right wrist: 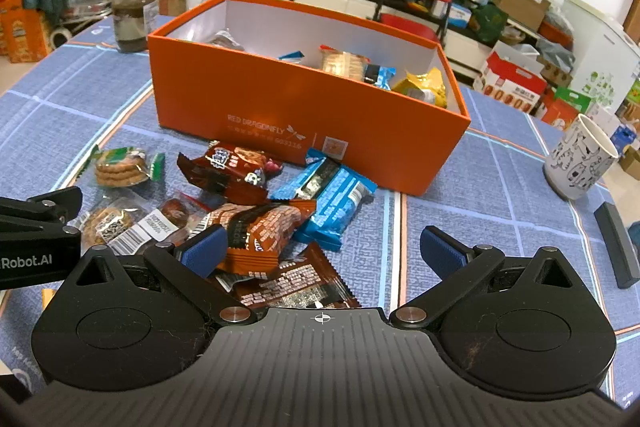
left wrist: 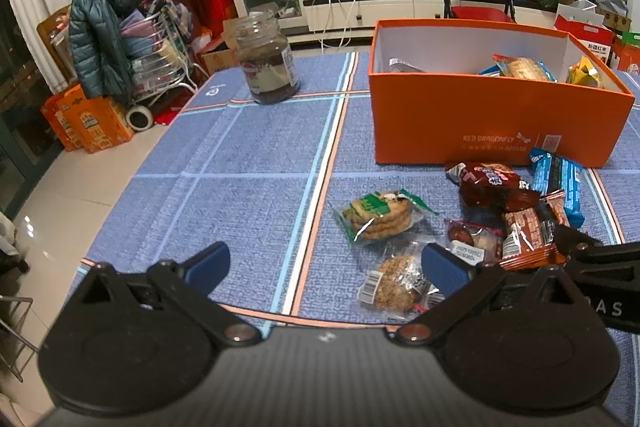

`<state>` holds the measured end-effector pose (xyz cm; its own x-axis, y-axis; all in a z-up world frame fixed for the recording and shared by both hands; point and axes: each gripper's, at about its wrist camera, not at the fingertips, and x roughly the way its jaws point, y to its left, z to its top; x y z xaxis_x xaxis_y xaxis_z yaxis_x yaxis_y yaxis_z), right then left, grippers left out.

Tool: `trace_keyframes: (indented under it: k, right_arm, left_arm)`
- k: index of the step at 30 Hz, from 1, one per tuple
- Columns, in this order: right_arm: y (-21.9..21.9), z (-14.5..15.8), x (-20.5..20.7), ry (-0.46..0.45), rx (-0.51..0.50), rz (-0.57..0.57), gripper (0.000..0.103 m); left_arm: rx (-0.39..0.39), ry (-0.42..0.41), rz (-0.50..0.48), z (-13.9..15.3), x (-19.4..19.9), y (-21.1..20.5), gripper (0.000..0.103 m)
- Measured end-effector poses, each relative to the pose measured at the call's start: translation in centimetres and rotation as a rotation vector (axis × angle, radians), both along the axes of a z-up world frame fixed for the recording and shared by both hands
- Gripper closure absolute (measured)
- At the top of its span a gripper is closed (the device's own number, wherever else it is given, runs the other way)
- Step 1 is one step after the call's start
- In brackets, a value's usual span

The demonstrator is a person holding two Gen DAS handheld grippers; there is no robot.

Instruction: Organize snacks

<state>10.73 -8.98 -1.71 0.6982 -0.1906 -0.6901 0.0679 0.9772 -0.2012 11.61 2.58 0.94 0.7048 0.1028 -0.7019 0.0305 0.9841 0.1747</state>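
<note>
Snack packets (right wrist: 256,227) before orange box (right wrist: 304,115)

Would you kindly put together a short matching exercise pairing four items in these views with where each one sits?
Items:
1. yellow snack packet
2. blue wafer packet
3. glass jar
4. patterned cup

Places:
A. on the tablecloth, left of the orange box
B. inside the box, at its right end
C. on the tablecloth, right of the box
D. on the tablecloth, in front of the box

Pairs: 1-B, 2-D, 3-A, 4-C
</note>
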Motion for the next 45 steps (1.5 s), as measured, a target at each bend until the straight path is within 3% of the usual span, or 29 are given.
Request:
trace_keyframes:
  k: [37,40,45]
  right_arm:
    - [0.3,-0.2,0.0,0.003,0.001,0.015,0.008]
    - [-0.1,0.5,-0.5,-0.029,0.011,0.043,0.008]
    - [-3.5,2.1,-2.6,-0.168,0.045,0.106,0.008]
  left_arm:
    - [-0.016,0.004,-0.006,0.0,0.0,0.0,0.002]
    - [-0.035,-0.015,0.008,0.7,0.1,1.0,0.002]
    - [-0.049,-0.053,0.057,0.7,-0.1,4.1,0.002]
